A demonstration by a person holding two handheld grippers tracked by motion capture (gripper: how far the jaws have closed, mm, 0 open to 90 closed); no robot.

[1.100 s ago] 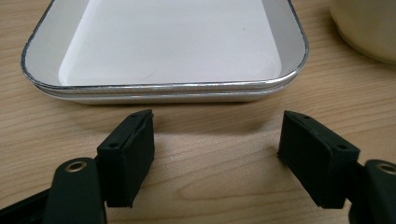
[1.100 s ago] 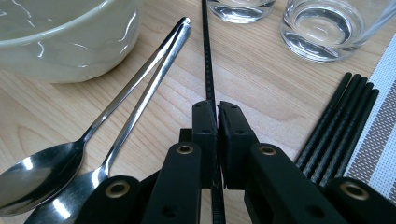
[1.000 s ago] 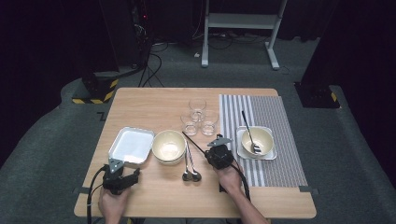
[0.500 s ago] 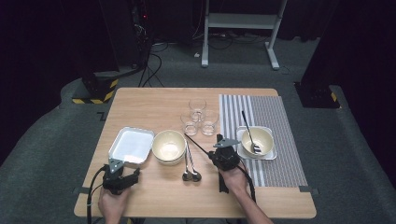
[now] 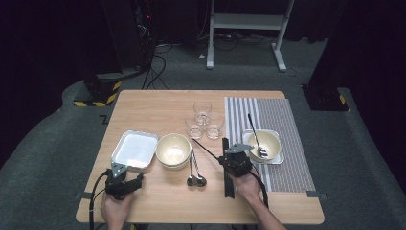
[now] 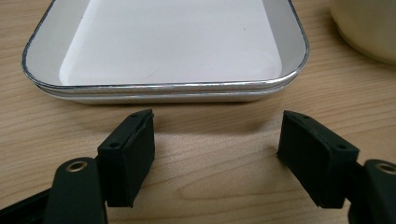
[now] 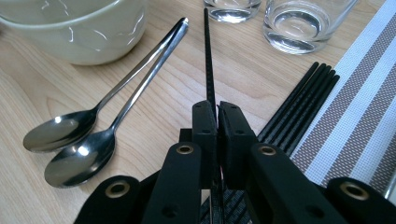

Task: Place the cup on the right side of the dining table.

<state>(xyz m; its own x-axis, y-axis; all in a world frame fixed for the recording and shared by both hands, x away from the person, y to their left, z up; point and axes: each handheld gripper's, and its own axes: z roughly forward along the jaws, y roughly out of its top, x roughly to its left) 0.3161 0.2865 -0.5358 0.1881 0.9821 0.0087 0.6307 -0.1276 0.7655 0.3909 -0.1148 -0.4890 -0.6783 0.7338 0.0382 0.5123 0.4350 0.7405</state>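
Note:
My right gripper (image 5: 229, 157) (image 7: 217, 109) is shut on a single thin black chopstick (image 5: 207, 149) (image 7: 208, 56), which sticks out from the pads toward the glasses. Several more black chopsticks (image 5: 226, 178) (image 7: 299, 105) lie side by side on the wood at the placemat's left edge, just under that gripper. Two steel spoons (image 5: 194, 168) (image 7: 79, 135) lie left of it, beside a cream bowl (image 5: 173, 149) (image 7: 70, 28). My left gripper (image 5: 127, 174) (image 6: 217, 151) stands open just short of a white tray (image 5: 119, 149) (image 6: 154, 87), with bare wood between its pads.
Three clear glasses (image 5: 204, 120) (image 7: 303, 23) stand mid-table behind the chopstick tip. On the striped placemat (image 5: 282, 117) (image 7: 355, 121), a second cream bowl (image 5: 268, 141) with a spoon in it sits on a small tray. The table's near edge lies close behind both hands.
The right gripper has drifted a little to the right and toward the near edge, carrying the chopstick with it. The left gripper has stayed put.

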